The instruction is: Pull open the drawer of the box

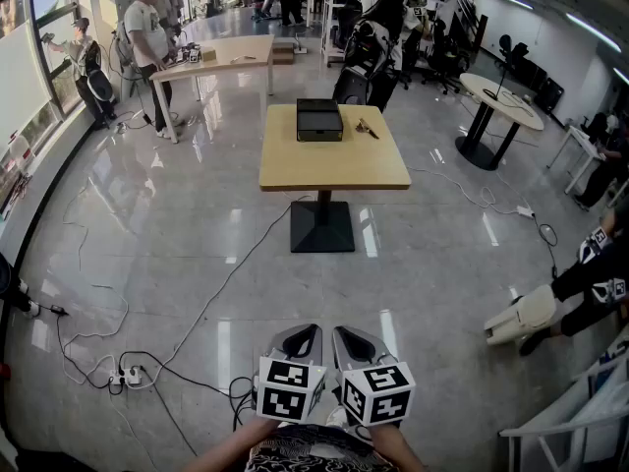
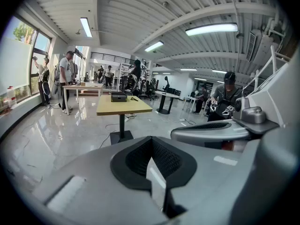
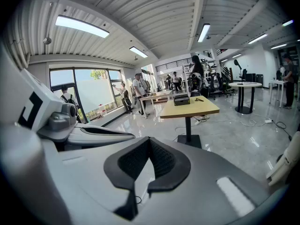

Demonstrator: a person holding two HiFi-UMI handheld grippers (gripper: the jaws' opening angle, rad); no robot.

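Observation:
The black box (image 1: 319, 119) sits at the far edge of a square wooden table (image 1: 334, 170) in the middle of the room; its drawer front looks flush. It also shows small in the left gripper view as the box (image 2: 118, 97) and in the right gripper view as the box (image 3: 182, 100). My left gripper (image 1: 298, 342) and right gripper (image 1: 354, 345) hang side by side near my body, far short of the table. The left gripper (image 2: 151, 139) and the right gripper (image 3: 149, 139) are both shut with nothing in them.
A small tool (image 1: 368, 127) lies right of the box. Cables and a power strip (image 1: 123, 375) trail over the glossy floor at left. A person's leg and white shoe (image 1: 521, 315) reach in from the right. A round table (image 1: 501, 101) and a long table (image 1: 216, 57) stand farther back.

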